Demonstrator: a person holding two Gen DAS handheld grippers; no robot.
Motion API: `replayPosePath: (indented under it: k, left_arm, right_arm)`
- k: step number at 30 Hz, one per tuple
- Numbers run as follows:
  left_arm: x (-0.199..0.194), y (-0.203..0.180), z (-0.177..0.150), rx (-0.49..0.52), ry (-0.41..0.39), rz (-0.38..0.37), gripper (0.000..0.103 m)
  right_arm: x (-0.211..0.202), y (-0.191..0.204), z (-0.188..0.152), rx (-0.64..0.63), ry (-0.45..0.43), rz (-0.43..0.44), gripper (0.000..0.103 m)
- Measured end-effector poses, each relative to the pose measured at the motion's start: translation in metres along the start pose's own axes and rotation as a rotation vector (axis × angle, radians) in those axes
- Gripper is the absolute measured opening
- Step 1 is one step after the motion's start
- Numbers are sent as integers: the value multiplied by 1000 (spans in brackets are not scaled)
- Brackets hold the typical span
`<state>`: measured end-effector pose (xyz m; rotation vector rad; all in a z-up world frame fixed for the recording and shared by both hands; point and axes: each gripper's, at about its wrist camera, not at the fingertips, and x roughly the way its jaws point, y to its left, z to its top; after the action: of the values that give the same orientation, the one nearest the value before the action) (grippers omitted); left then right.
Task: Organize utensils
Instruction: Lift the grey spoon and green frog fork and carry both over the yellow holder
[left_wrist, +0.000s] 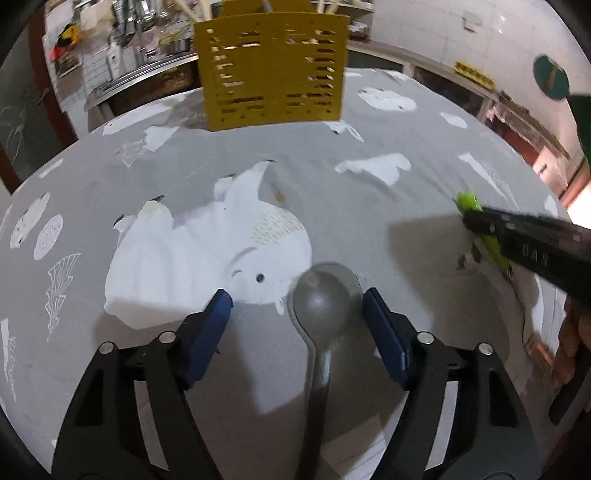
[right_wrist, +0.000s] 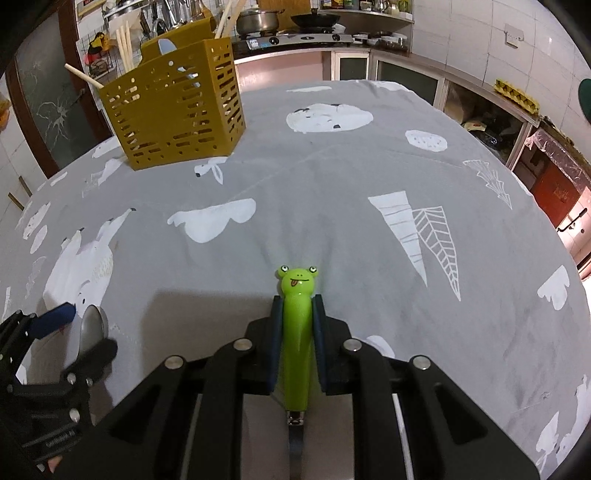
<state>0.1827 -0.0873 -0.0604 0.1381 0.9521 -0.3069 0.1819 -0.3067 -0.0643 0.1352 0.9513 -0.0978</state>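
A grey metal spoon (left_wrist: 327, 302) lies on the grey printed tablecloth (left_wrist: 332, 206), bowl forward, between the blue pads of my left gripper (left_wrist: 295, 306). Its jaws stand apart: the right pad is close beside the bowl, the left pad well clear. My right gripper (right_wrist: 297, 306) is shut on a green frog-headed utensil handle (right_wrist: 297, 325), the frog face sticking out past the fingertips. In the left wrist view that utensil (left_wrist: 469, 201) and the right gripper (left_wrist: 476, 218) show at the right. A yellow slotted utensil caddy (right_wrist: 173, 114) stands at the far left of the table, holding chopsticks.
The caddy (left_wrist: 271, 70) sits straight ahead in the left wrist view. Behind the table runs a kitchen counter with a stove and pots (right_wrist: 258, 20), and cabinets (right_wrist: 406, 77) line the right. A hand (left_wrist: 576, 343) grips the right tool. The table edge curves away at right.
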Motion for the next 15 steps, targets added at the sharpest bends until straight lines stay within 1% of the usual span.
replayPosePath:
  k: [1, 2, 3, 5, 10, 15]
  left_arm:
    - [0, 1, 1, -10, 1, 4, 66]
    - [1, 1, 3, -14, 0, 7, 59]
    - [2, 2, 4, -15, 0, 12, 57]
    - [4, 3, 8, -21, 0, 18, 46]
    - [8, 6, 16, -41, 13, 16, 35]
    - [9, 6, 17, -48, 1, 15, 35]
  right_arm:
    - [1, 1, 1, -4, 7, -3, 16]
    - [2, 1, 2, -8, 11, -6, 16]
    - [3, 2, 3, -11, 16, -8, 16]
    - [4, 3, 5, -14, 25, -13, 16]
    - [8, 5, 11, -24, 42, -20, 16]
    - [9, 5, 11, -24, 31, -19, 16]
